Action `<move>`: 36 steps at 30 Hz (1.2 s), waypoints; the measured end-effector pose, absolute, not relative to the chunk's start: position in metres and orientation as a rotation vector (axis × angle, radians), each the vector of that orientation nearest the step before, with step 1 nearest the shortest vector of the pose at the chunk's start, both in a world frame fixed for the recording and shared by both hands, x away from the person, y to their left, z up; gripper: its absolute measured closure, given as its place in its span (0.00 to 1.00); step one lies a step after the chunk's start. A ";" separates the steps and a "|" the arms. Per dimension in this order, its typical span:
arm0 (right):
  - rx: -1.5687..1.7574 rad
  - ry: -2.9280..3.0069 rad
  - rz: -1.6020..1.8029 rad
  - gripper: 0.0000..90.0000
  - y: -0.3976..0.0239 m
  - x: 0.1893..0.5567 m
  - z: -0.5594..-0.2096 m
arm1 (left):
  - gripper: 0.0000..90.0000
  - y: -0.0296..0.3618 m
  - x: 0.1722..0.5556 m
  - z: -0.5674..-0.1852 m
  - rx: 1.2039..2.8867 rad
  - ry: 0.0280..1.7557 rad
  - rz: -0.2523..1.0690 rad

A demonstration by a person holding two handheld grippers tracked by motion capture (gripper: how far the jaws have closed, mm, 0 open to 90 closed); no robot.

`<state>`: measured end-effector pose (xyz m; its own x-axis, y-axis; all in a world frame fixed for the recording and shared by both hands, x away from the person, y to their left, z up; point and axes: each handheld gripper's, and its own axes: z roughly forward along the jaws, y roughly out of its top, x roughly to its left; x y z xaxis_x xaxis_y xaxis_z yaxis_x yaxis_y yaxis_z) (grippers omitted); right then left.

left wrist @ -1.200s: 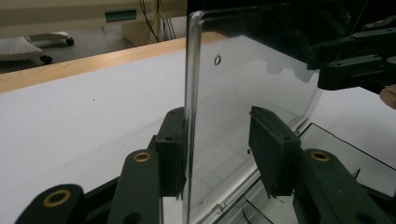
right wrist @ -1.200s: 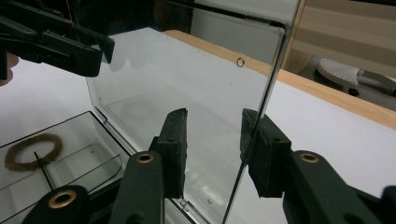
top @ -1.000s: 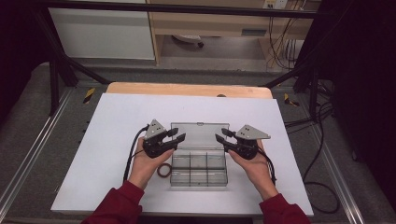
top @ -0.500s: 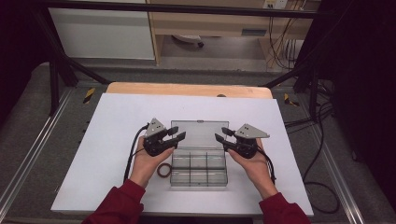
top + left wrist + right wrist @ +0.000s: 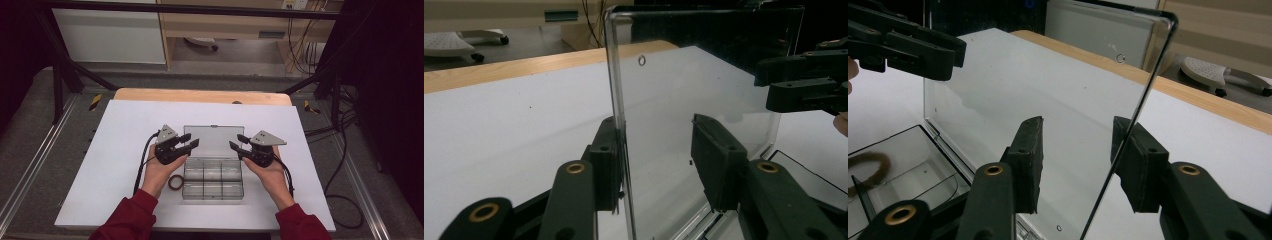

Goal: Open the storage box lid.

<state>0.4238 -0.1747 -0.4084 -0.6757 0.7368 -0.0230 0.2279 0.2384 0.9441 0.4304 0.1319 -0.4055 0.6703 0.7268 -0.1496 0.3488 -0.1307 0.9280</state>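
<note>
A clear plastic compartment box (image 5: 212,182) lies on the white table, its lid (image 5: 214,141) standing up at the back. My left gripper (image 5: 191,140) sits at the lid's left edge and my right gripper (image 5: 237,142) at its right edge. In the left gripper view the lid (image 5: 684,100) runs between the jaws of my left gripper (image 5: 659,160), against one pad and apart from the other. In the right gripper view the lid (image 5: 1048,85) passes between the jaws of my right gripper (image 5: 1078,160), close to one pad only. The right jaws have just been opening.
A brown ring (image 5: 175,182) lies on the white table top (image 5: 115,150) beside the box's left side, under my left hand; through the box wall the ring (image 5: 868,170) shows again. A wooden strip (image 5: 200,95) borders the far edge. Cables (image 5: 345,165) hang at the right.
</note>
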 end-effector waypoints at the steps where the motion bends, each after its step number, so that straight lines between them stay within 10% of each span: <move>1: 0.886 2.046 1.441 0.63 -0.175 0.424 -0.409 | 0.63 0.132 0.431 -0.406 1.733 0.873 0.409; 36: 0.952 2.066 1.424 0.58 -0.175 0.436 -0.421 | 0.54 0.127 0.449 -0.414 1.751 0.928 0.375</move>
<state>0.4360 -0.1753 -0.4213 -0.6583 0.7526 0.0169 0.2839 0.2273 0.9315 0.4494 0.1267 -0.4138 0.6476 0.7395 -0.1837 0.4040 -0.1288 0.9056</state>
